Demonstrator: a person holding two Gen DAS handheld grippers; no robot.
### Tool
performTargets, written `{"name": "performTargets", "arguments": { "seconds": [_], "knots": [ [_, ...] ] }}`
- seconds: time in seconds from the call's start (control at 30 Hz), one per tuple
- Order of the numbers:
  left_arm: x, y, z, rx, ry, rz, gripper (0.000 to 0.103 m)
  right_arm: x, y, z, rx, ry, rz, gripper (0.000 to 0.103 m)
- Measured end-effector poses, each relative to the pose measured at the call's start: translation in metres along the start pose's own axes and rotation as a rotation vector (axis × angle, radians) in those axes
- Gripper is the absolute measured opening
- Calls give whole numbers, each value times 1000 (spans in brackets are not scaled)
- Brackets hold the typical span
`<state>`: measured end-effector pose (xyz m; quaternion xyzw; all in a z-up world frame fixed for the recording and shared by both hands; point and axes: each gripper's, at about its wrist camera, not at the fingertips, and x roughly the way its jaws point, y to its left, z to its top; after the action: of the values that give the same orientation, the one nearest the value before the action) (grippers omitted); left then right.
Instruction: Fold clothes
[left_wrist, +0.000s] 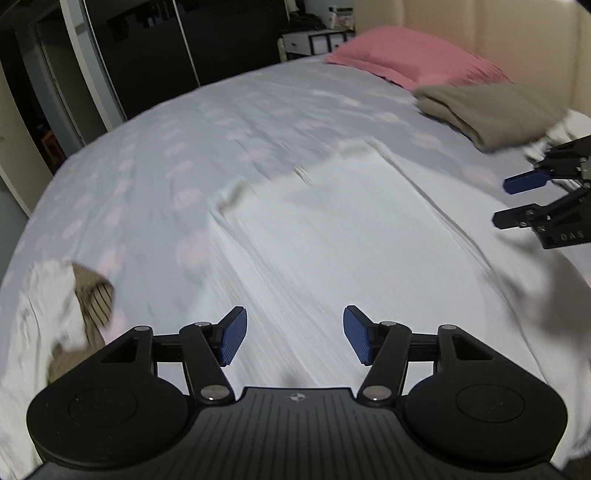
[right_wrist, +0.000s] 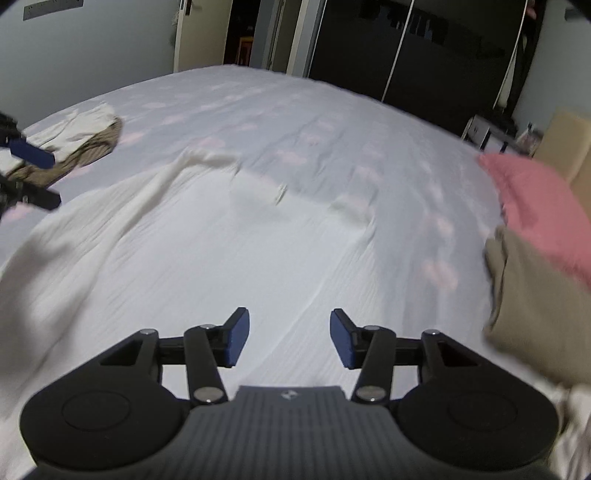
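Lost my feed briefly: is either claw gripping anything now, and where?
Nothing. The left claw and right claw are open above the white garment.

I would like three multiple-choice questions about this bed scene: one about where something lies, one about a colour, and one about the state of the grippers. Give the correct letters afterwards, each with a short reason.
1. Where does the folded tan garment lie?
A. Next to the pink pillow
B. On the floor
C. Inside the dark wardrobe

2. What colour is the large garment spread out in front of both grippers?
A. Red
B. White
C. Black

3. In what state is the left gripper?
A. Shut on the white garment
B. Open, holding nothing
C. Shut on the pillow

Answers:
1. A: the folded tan garment rests on the bed right by the pink pillow.
2. B: the white garment lies flat over the bed sheet.
3. B: the left gripper has its blue pads apart with only cloth visible beyond them; the right gripper looks the same.
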<state>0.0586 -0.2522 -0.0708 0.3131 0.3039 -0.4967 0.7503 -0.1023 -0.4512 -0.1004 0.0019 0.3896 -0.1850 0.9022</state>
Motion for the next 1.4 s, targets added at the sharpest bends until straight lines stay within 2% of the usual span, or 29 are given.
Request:
{"name": "performTargets", "arguments": {
  "seconds": [0.17,0.3,0.33,0.43,0.57,0.6,0.63,0.7,0.73,0.8,0.83,0.9,1.07,1.2,1.3,1.4],
  "knots": [
    [-12,-31,-54,-27,41,-38,56,-20,24,-41,74,65,76,54],
    [-16,-53,-86,-11,76,-58,57,-32,45,-72,126,114,117,68],
    [-15,-57,-90,0,78,-53,58,-32,50,-80,131,133,130,68],
    [-13,-68,-100,22,86,-32,61,-31,64,-100,102,177,129,68],
    [-3,-76,-109,19,121,-61,63,-27,62,-117,85,228,125,67],
    [0,-75,-112,12,132,-64,62,-25,59,-120,100,240,127,65],
    [3,-74,-115,2,141,-65,60,-23,56,-122,118,249,128,58],
    [9,-67,-117,-27,163,-87,44,-21,49,-124,149,261,128,46],
    [9,-63,-117,-46,168,-99,42,-21,47,-124,159,259,125,39],
    [7,-51,-117,-102,168,-120,27,-22,42,-122,175,255,117,26],
    [5,-45,-117,-132,169,-130,25,-23,40,-122,178,252,112,22],
    [0,-33,-115,-178,159,-143,13,-26,36,-119,194,240,114,18],
    [-23,-4,-101,-259,106,-163,11,-36,30,-107,208,205,101,17],
    [-43,37,-77,-359,40,-146,11,-45,6,-92,278,178,88,17],
    [-57,74,-55,-404,-2,-93,11,-53,-28,-74,336,142,54,17],
    [-70,109,-34,-406,-31,-17,11,-60,-62,-55,330,107,-37,17]
  ]
}}
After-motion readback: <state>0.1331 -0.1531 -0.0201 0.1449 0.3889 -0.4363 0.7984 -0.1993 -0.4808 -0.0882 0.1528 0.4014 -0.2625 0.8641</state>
